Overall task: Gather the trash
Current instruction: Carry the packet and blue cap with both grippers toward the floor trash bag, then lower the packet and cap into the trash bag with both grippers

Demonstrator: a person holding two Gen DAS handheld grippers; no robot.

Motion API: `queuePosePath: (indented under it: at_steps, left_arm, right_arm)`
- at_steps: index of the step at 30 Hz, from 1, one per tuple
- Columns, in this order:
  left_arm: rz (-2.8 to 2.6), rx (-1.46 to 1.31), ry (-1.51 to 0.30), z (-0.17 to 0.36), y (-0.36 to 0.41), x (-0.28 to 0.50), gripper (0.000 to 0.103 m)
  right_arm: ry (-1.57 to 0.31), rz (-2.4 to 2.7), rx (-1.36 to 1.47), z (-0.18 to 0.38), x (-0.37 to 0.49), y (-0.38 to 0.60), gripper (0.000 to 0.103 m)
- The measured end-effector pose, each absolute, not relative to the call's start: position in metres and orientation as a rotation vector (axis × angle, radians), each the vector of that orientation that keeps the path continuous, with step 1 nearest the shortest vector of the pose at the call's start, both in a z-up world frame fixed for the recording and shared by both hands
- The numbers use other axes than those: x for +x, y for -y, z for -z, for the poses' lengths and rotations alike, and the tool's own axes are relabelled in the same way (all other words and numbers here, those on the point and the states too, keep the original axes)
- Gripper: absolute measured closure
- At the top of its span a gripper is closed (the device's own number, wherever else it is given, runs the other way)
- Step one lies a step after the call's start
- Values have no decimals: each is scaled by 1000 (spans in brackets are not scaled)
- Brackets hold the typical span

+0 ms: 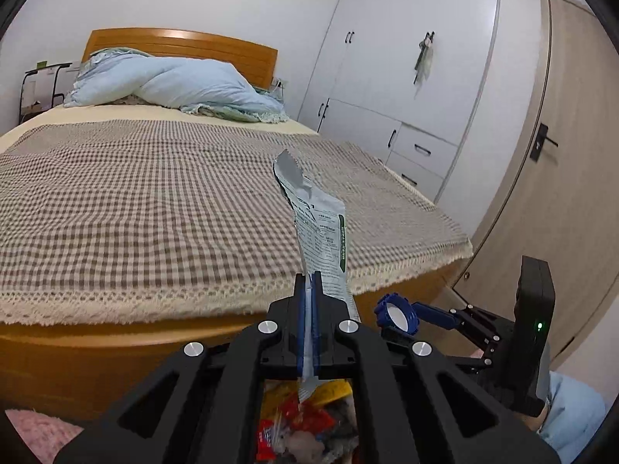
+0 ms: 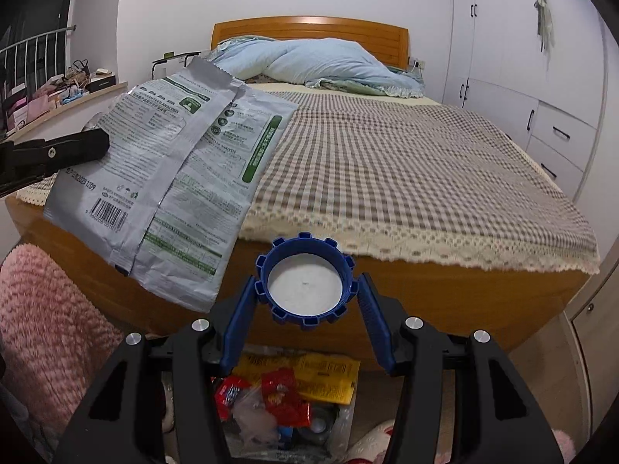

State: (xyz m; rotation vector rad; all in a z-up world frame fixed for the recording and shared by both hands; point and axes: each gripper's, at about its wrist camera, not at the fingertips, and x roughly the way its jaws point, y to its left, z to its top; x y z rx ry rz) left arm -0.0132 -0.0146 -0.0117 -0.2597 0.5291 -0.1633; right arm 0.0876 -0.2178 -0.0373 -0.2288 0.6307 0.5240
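**Both claws carrying trash over the pile**

The left claw [image 1: 308, 282] is pinching the silver pouch [image 1: 321, 228] flat; the right claw [image 2: 305, 290] is gripping the blue cap [image 2: 305, 280] by its rim, both hanging above the wrappers [image 2: 282, 390] below, likely for dropping

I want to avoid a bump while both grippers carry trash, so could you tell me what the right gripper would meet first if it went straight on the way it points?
Probably the checked bedspread near the bed's foot: the right gripper, holding the blue cap, points slightly downward at it. Depth is hard to judge.
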Motion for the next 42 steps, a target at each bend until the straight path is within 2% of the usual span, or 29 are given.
queuePosePath:
  at_steps: [19, 42]
  left_arm:
    - [240, -154, -699, 61, 45, -39, 103]
    - [335, 62, -1061, 188, 84, 18, 103]
  right_arm:
    - [-736, -543, -235, 75, 63, 233, 51]
    - [-1145, -450, -176, 170, 109, 252, 51]
